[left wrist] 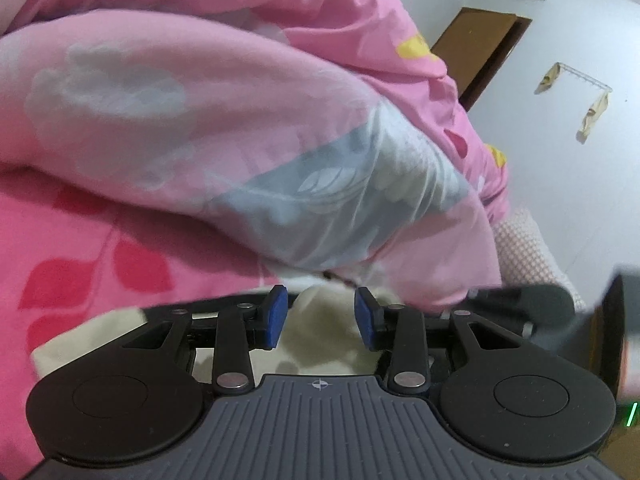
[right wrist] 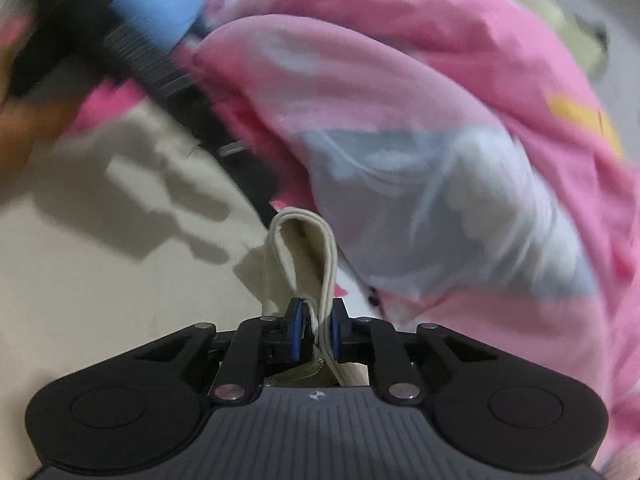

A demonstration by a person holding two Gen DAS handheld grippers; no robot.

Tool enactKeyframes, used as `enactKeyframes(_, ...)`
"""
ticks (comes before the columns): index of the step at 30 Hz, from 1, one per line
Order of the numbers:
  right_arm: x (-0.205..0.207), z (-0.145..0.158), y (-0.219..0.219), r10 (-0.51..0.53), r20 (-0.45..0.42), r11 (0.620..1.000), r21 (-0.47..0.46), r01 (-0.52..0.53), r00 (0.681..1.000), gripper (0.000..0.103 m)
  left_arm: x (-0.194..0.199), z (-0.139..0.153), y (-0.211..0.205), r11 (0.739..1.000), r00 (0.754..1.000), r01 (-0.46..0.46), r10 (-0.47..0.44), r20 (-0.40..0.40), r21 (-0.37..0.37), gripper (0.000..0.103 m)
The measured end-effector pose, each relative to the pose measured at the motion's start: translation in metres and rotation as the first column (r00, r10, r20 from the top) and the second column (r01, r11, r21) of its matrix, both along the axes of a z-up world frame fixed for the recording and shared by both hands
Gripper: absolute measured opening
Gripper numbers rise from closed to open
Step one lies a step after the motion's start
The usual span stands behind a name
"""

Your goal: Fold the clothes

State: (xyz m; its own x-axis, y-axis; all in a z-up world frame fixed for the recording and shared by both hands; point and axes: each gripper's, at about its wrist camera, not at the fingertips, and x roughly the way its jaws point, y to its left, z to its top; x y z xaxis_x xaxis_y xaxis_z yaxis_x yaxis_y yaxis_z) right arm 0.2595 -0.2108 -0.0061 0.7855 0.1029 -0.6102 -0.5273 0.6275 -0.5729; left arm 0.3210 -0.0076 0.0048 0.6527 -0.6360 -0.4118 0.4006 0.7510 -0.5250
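left tool (left wrist: 321, 312): black linkage arms, blue rubber pads (left wrist: 276, 318), silver pivot screws, ribbed grey housing with crosshair mark; right tool (right wrist: 316, 330) identical

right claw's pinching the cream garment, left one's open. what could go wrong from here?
1. The right claw grips only a thin folded edge of the cream garment; a tug might slip it free.
2. The left claw is open over the cloth without holding it, so one corner may sag and skew the fold.
3. The pink quilt bulges right beside the garment and could snag or get dragged along.
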Motion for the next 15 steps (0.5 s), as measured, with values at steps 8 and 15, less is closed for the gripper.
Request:
enactKeyframes(8, -0.033, -0.044, 0.012, 0.253, 0.127, 0.907, -0.375, -0.19, 0.959, 0.013, 0.012, -0.014, -0.04, 0.987, 0.998, 0.015, -0.005, -0.065, 0.161, 0.037)
enactKeyframes(15, -0.046, -0.054, 0.007, 0.324, 0.152, 0.861, -0.455, -0.225, 0.934, 0.016, 0.005, -0.027, -0.048, 0.975, 0.997, 0.05, -0.034, -0.075, 0.218, 0.037)
